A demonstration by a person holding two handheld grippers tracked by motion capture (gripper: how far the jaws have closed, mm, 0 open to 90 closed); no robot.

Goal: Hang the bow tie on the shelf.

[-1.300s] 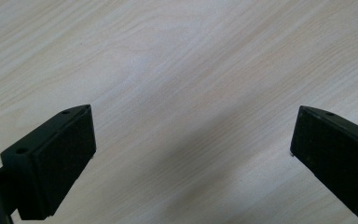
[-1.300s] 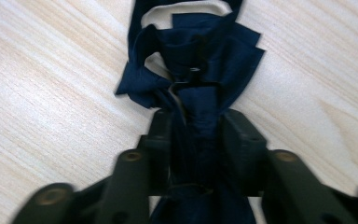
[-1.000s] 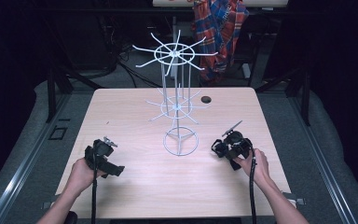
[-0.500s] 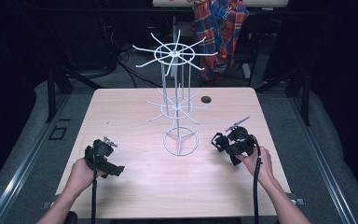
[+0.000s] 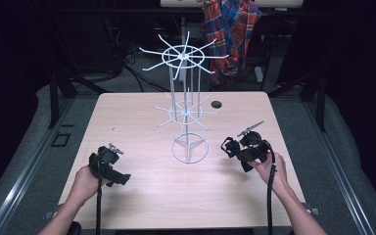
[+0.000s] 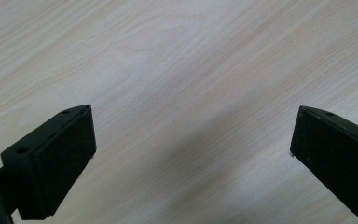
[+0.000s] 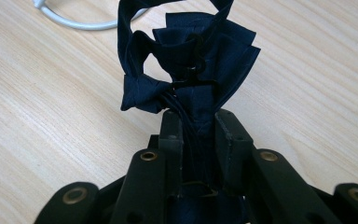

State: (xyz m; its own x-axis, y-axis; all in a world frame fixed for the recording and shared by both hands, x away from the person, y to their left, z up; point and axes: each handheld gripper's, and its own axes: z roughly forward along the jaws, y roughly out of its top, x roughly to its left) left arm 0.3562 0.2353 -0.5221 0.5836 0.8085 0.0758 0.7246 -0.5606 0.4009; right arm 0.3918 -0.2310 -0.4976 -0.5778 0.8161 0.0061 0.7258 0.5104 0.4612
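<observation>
High view, left to right: the left gripper [image 5: 108, 165] rests on the near-left of the table [image 5: 127, 112], and the left gripper view shows its jaws spread wide over bare wood, grasping nothing. At the centre stands the white wire rack [image 5: 183, 105], every arm bare. Just right of the rack's ring base, the right gripper [image 5: 231, 148] is clenched on a dark navy fabric piece [image 7: 193, 60], pleated with a loop, lifted clear of the tabletop. Judging by this, the pick-up is done; carrying the fabric to a rack arm and hanging it remains.
</observation>
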